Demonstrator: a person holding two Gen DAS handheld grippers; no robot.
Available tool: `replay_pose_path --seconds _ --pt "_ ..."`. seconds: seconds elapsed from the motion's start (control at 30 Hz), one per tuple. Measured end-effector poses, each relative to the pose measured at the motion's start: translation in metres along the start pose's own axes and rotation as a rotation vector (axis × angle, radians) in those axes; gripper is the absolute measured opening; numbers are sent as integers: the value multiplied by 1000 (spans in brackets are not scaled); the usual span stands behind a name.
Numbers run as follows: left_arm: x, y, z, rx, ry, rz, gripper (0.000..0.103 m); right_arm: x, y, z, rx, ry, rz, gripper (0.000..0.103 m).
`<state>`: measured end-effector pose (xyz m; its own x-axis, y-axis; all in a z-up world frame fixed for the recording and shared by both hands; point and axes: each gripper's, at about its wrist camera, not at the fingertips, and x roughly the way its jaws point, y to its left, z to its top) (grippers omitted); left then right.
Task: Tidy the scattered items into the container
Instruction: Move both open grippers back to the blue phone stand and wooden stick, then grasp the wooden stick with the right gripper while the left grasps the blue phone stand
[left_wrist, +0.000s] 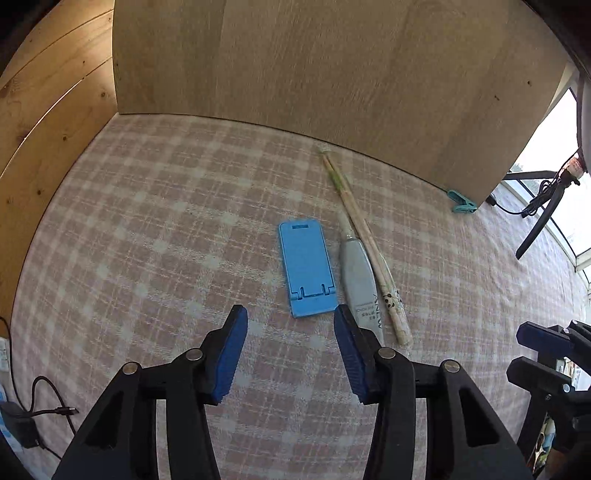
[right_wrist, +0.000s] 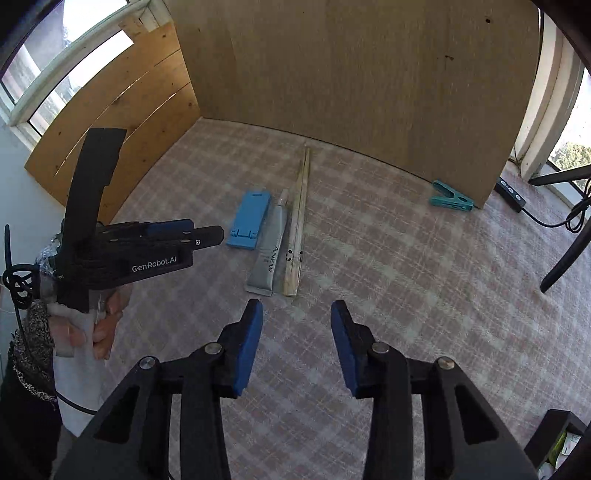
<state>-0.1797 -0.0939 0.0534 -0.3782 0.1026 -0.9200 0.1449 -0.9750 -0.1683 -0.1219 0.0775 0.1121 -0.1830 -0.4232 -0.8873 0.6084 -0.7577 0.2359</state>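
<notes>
Both the left gripper (left_wrist: 290, 352) and the right gripper (right_wrist: 296, 343) have their jaws released and hold nothing. The blue phone stand (left_wrist: 307, 267), the grey tube (left_wrist: 360, 284) and the chopsticks (left_wrist: 364, 242) lie side by side on the checked bench (left_wrist: 147, 221), probably to make picking easy. No container is clearly visible, so its contents cannot be told.

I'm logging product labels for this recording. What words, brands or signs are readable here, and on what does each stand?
"ANEW": on the grey tube, along its length.
"GenRobot.AI": on the side of the left gripper, seen from the right wrist view.
Small print beside "ANEW" on the tube: too small to read.
Panda drawing, no words: on the chopsticks.
Blue phone stand and teal clip: no text visible.
</notes>
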Motion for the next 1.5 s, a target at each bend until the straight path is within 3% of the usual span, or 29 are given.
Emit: replay_pose_path --seconds 0.2,0.4,0.53,0.63,0.8,0.97,1.1,1.2,1.27,1.37,1.5 --pt "27 1 15 21 18 -8 45 63 8 21 -16 82 -26 32" --pt "42 -6 21 70 19 22 46 93 5 28 -30 123 -61 31" --pt "44 -10 24 102 19 51 50 97 6 34 -72 124 -100 31" --pt "43 -8 24 108 16 106 54 98 1 38 -98 130 -146 24" --pt "41 -3 15 63 48 40 53 97 -3 40 -95 127 -142 24" --pt "44 -14 13 57 55 57 53 98 -1 40 -130 127 -169 24" --pt "51 -33 11 126 69 137 58 96 -8 42 -131 129 -207 23" --pt "54 -45 11 157 84 144 58 95 -13 43 -124 131 -203 23" --pt "55 -46 12 154 87 130 53 94 -13 43 -128 129 -212 19" --pt "51 -42 8 139 75 123 34 92 -13 40 -131 126 -202 14" --pt "45 -30 -1 85 68 76 34 85 -23 35 -68 117 -141 11"
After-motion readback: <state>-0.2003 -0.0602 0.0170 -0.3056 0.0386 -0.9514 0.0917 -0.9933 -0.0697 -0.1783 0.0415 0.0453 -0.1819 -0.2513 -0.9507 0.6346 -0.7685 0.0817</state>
